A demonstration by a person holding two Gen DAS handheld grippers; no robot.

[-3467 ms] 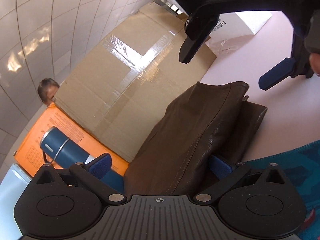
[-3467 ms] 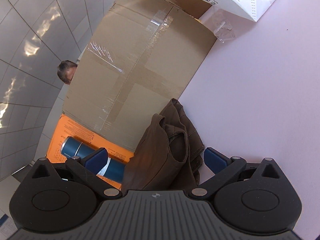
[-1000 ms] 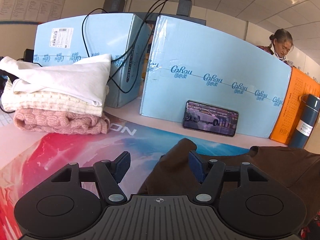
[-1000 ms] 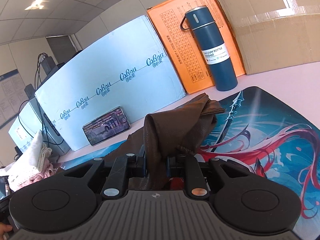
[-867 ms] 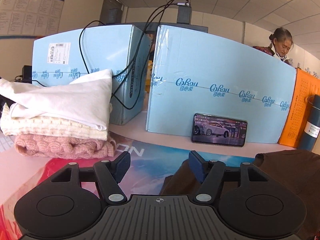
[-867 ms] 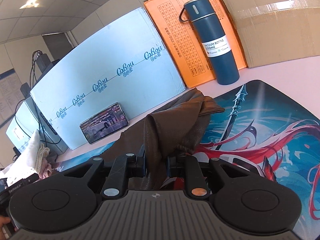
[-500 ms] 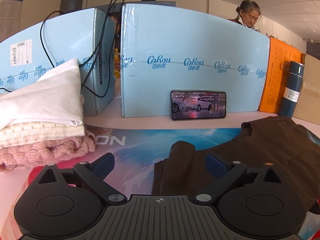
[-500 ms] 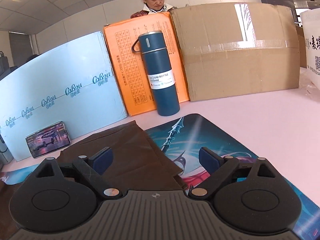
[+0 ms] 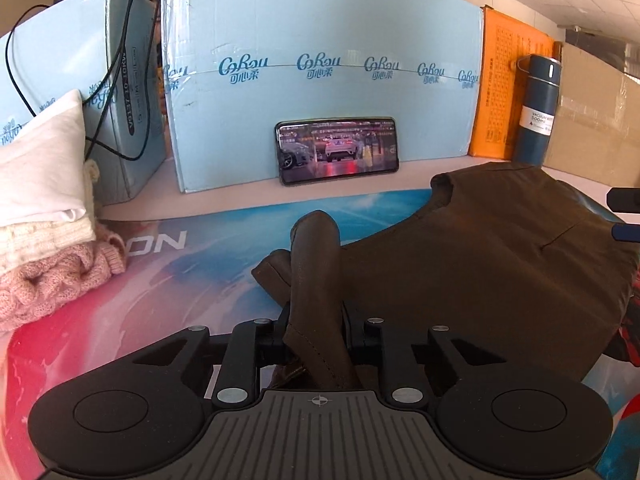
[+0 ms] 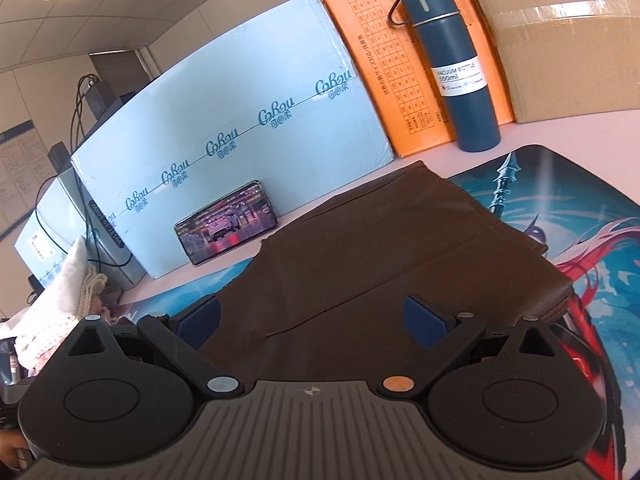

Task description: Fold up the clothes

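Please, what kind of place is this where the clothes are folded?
Probably an office or storeroom desk: cardboard cartons behind, a printed desk mat under the brown garment, a wall notice board.

A fold of the brown garment (image 9: 480,264) hides the left tongs' (image 9: 314,320) pads. The stack of knitwear (image 9: 44,216) runs off the frame's left edge. Print on the orange box (image 10: 384,60) is too small to read.

Plain dark-brown garment (image 10: 400,256)
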